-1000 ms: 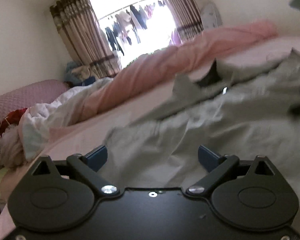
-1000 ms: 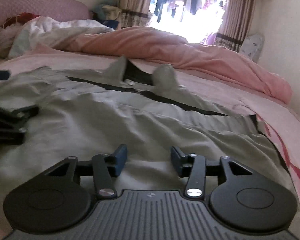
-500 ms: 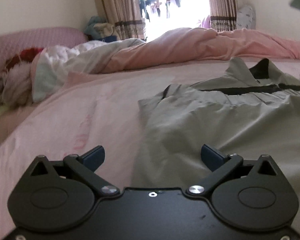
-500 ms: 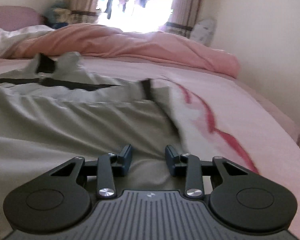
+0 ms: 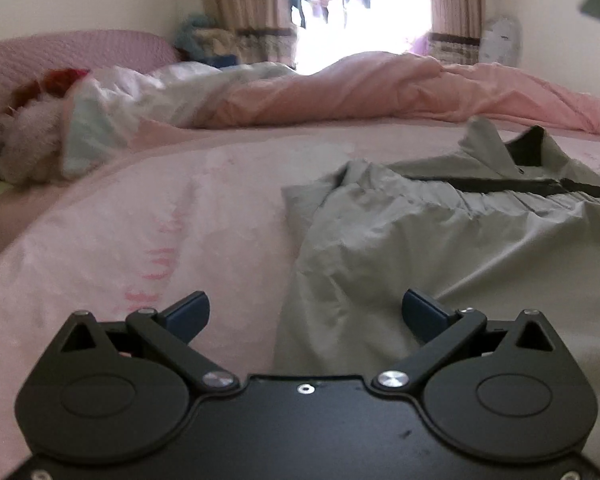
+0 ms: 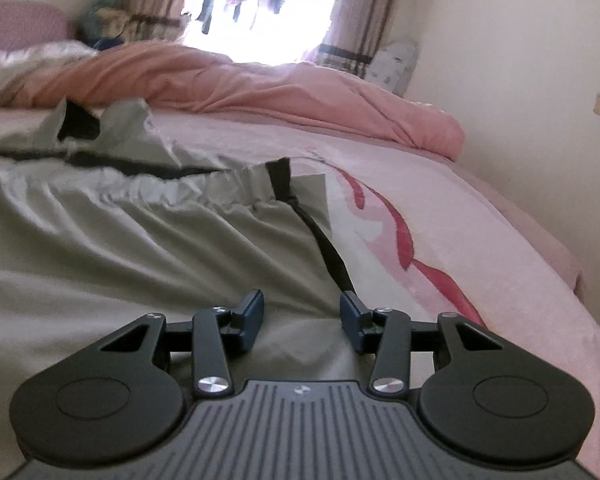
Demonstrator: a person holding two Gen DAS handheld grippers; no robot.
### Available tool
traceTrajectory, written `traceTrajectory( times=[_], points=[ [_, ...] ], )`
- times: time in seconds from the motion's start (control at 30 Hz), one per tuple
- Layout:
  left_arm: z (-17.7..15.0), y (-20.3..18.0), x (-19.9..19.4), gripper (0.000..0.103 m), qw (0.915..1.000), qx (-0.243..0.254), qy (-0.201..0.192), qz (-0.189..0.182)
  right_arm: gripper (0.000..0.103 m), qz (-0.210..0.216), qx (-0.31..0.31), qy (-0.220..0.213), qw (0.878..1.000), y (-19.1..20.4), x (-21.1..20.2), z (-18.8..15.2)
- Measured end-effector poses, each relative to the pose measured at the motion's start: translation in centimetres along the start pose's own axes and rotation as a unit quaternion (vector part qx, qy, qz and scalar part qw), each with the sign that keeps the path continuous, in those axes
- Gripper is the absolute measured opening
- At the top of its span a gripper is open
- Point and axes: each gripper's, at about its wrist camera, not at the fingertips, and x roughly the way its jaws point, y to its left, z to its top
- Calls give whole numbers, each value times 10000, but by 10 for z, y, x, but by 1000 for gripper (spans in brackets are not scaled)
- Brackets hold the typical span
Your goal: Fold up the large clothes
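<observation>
Left gripper (image 5: 306,312) hovers low over the bed, jaws spread wide with nothing between them; its left fingertip (image 5: 190,312) sits over the pink bedsheet (image 5: 160,220) and its right one over the grey garment (image 5: 440,240). That garment lies spread flat, its left edge running up from between the fingers toward a black-lined collar (image 5: 528,152) that points at the far side of the bed. A rumpled pink duvet (image 5: 380,88) is heaped along that far edge, with white bedding (image 5: 120,108) and a fluffy toy (image 5: 28,136) toward the head-end corner.

Over to the right wrist view: right gripper (image 6: 302,318) is parted too, its jaws having just been opening, and nothing is pinched. Grey garment (image 6: 140,248) fills the space under and between the fingers, and the garment's right edge with its black trim (image 6: 328,248) runs up from just beside the right fingertip (image 6: 350,316). Bare pink bedsheet (image 6: 440,208) with a red pattern (image 6: 404,236) stretches on to the bed's right edge.
</observation>
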Motion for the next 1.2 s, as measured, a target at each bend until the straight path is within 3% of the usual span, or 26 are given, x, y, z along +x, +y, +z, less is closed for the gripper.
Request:
traceTrajectory(
  times=[0.07, 0.1, 0.2, 0.27, 0.3, 0.4, 0.5, 0.67, 0.73, 0.87, 1.1, 1.2],
  points=[
    [2, -14, -22, 103, 9962, -136, -301, 803, 52, -93, 14, -205, 9997, 4, -13, 3],
    [5, -22, -31, 103, 9953, -83, -445, 852, 52, -166, -77, -441, 9989, 10, -24, 5],
    [14, -47, -58, 103, 9949, 287, -923, 304, 55, -97, -551, -1089, 9925, 37, -57, 12],
    [13, -67, -76, 103, 9911, 569, -1181, 240, 60, 157, -764, -1125, 9906, 57, -73, 15],
    [11, -74, -81, 103, 9907, 659, -1189, 106, 60, 492, -775, -1029, 9904, 66, -81, 14],
    [-5, -93, -88, 103, 9921, 821, -815, -483, 61, 1443, -870, -637, 9836, 90, -91, 3],
    [-25, -110, -89, 103, 9882, 1221, -488, -783, 61, 1654, -1340, -511, 9757, 109, -93, -14],
    [-40, -124, -84, 103, 9809, 1666, -330, -947, 73, 1597, -1360, -470, 9766, 108, -85, -20],
    [-37, -118, -79, 103, 9829, 1493, -161, -1071, 79, 1554, -1121, -267, 9811, 97, -75, -14],
    [-32, -98, -60, 103, 9882, 885, 261, -1221, 82, 1284, -632, 88, 9897, 71, -57, -12],
    [-32, -64, -54, 103, 9933, 946, 279, -606, 82, 568, -201, 165, 9980, 18, -46, -20],
    [-29, -51, -53, 103, 9947, 895, 376, -348, 80, 199, -357, 175, 9990, 7, -45, -20]
  ],
)
